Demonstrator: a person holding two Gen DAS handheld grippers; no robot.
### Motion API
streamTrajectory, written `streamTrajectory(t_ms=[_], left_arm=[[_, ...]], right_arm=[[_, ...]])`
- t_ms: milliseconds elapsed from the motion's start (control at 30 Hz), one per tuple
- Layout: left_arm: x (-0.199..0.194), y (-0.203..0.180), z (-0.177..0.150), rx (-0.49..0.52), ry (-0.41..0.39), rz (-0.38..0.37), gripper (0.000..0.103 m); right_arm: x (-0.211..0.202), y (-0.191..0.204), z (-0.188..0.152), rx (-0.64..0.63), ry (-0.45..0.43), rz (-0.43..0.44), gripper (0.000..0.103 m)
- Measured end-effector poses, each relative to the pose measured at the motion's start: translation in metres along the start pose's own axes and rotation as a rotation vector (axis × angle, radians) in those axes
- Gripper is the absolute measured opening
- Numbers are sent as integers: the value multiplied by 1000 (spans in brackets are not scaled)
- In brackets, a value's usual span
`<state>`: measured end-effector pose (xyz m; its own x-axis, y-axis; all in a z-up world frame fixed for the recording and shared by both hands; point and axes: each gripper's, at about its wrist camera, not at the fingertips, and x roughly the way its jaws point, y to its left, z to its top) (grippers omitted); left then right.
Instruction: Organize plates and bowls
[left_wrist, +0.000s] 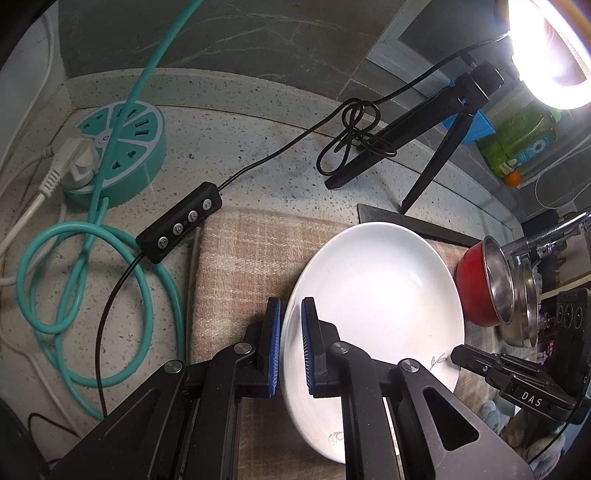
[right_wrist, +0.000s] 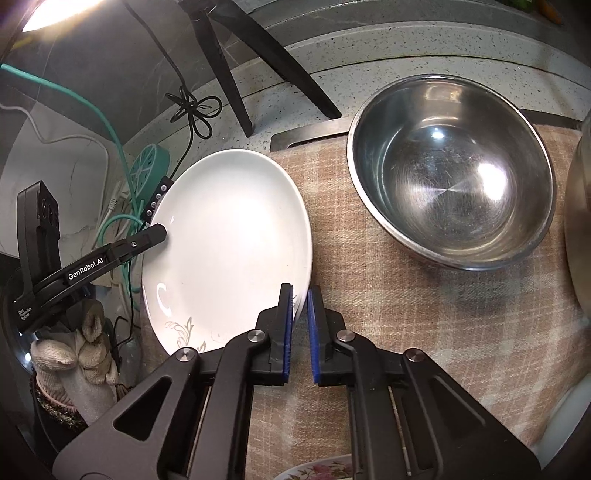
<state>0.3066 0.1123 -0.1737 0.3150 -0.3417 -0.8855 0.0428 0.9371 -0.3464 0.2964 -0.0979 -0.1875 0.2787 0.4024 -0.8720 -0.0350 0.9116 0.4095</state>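
A white plate (left_wrist: 373, 291) with a small leaf print lies tilted over the checked cloth (left_wrist: 236, 258); it also shows in the right wrist view (right_wrist: 225, 243). My left gripper (left_wrist: 291, 343) is shut on the plate's left rim. My right gripper (right_wrist: 300, 325) is shut on the opposite rim, and it shows at the right edge of the left wrist view (left_wrist: 458, 356). A steel bowl (right_wrist: 454, 170) stands upright on the cloth beyond the right gripper. A red bowl with steel bowls nested in it (left_wrist: 491, 284) lies on its side past the plate.
A teal round power strip (left_wrist: 118, 147) and its coiled cable (left_wrist: 85, 280) sit on the counter at left, with a black inline switch (left_wrist: 181, 221). Black tripod legs (left_wrist: 406, 147) stand behind the cloth under a ring light. A flowered plate rim (right_wrist: 317, 470) shows at the bottom.
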Motion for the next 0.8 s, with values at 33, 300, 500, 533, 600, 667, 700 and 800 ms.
streamTrajectory(t_ms=[33,300,500,533,600,667,700,800], left_arm=[[-1,0,-1,-1,0,-1,9],[-10,-6,-11,2,-7,2,10],[-25,-16,-22,12,-34,12,9],[-27,-17,-24,13,-39,17,10],[-33,-21,-31,8,-49,20,10],[-40,-24,-37,-4,-62,20,10],[-43,-26,-41,-10,-69,21,10],[-55,-34,-53,-26,-92,28,10]], right_arm=[[-1,0,-1,-1,2,0,8],[-12,1,-9,-1,-13,13,8],[-26,1,-16,-24,-34,22,8],[-29,1,-18,-26,-34,27,8],[-35,0,-21,-37,-34,37,8],[-42,-2,-25,-56,-32,48,8],[-47,-2,-27,-70,-32,53,8],[-59,-5,-34,-102,-38,66,8]])
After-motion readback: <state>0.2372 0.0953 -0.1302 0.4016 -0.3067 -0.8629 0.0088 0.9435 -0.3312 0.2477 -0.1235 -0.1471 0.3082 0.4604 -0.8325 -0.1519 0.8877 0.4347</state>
